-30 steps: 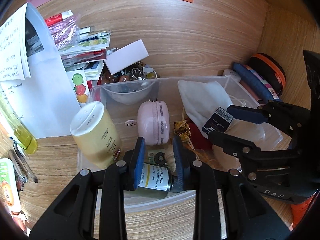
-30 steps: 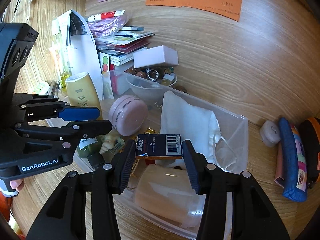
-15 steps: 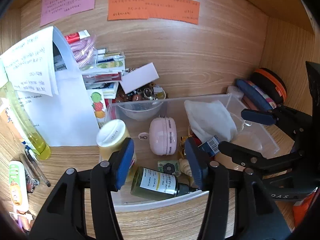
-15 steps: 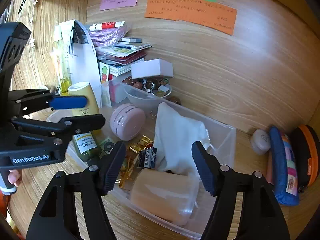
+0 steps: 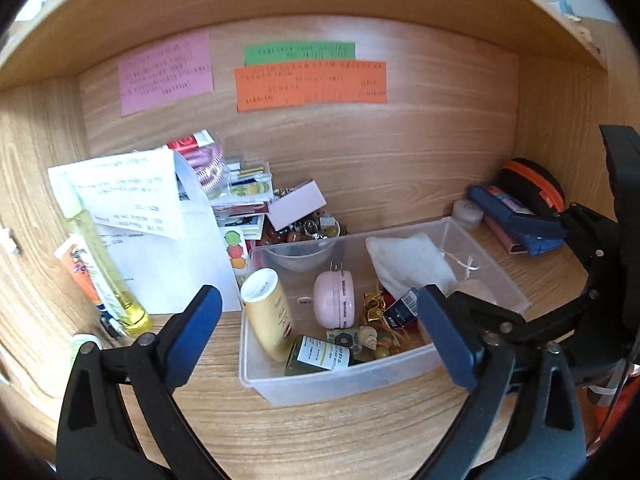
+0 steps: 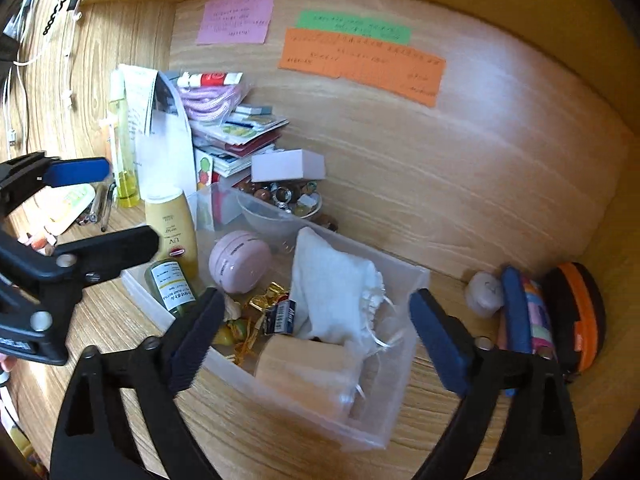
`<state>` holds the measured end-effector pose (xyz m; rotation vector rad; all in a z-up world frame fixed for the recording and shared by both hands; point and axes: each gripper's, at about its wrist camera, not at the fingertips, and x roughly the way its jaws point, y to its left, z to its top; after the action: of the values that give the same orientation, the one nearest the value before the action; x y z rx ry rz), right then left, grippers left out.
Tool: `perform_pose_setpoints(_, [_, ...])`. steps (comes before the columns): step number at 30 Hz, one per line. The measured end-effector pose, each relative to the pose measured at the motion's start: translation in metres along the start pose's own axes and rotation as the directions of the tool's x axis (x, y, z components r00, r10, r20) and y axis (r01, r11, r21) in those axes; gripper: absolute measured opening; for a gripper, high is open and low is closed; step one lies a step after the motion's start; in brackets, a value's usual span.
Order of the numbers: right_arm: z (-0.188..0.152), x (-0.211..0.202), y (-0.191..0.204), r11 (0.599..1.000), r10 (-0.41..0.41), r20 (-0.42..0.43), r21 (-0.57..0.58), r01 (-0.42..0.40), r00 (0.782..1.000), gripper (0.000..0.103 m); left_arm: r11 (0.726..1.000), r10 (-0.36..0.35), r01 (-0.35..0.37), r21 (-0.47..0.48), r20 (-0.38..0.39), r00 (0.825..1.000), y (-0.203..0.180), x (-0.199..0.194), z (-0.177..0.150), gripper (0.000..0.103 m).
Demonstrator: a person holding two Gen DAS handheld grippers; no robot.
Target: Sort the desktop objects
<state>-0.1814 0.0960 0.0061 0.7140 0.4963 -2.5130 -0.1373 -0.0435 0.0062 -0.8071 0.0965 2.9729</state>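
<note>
A clear plastic bin [image 5: 340,382] [image 6: 396,420] sits on the wooden desk. It holds a yellow UV lotion bottle [image 5: 268,314] [image 6: 172,228], a green bottle with a white label [image 5: 318,356] [image 6: 170,286], a pink round case [image 5: 334,300] [image 6: 238,262], a small dark staples box [image 5: 402,310] [image 6: 282,316], a white cloth pouch [image 5: 412,264] [image 6: 332,288] and gold wrappers. My left gripper [image 5: 320,332] is open and empty, held back above the bin's front. My right gripper [image 6: 314,340] is open and empty over the bin.
A stack of papers and booklets [image 5: 160,240] [image 6: 236,136] stands left of the bin. A bowl of beads [image 5: 308,232] [image 6: 284,200] sits behind it. Pencil cases and an orange-trimmed pouch [image 5: 532,188] [image 6: 576,312] lie at the right wall. Pens and tubes [image 6: 80,208] lie at the left.
My left gripper let go of the green bottle and my right let go of the staples box; both lie in the bin. Both grippers opened wide and pulled back and up.
</note>
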Motion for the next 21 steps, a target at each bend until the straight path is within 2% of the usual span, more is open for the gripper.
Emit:
perform_pose_setpoints(4, [-0.004,-0.019,-0.003,0.999,-0.032,0.018,0.011,0.032,0.999,0.100,0.999,-0.002,0.002,-0.033,0.011,1.000,0.003,-0.017,-0.002,0.100])
perform_pose_setpoints(15, [-0.022,-0.083,-0.005,0.989,-0.133,0.088,0.079,0.126,0.987,0.103,0.992,0.096,-0.089,-0.084,0.085,0.992,0.001,-0.069,-0.024,0.101])
perform_pose_setpoints(21, [-0.035,-0.111,0.004,0.981,-0.171,0.118,0.111,0.158,0.978,0.103,0.988,0.105,-0.092,-0.126,0.099,0.990,0.000,-0.093,-0.035,0.101])
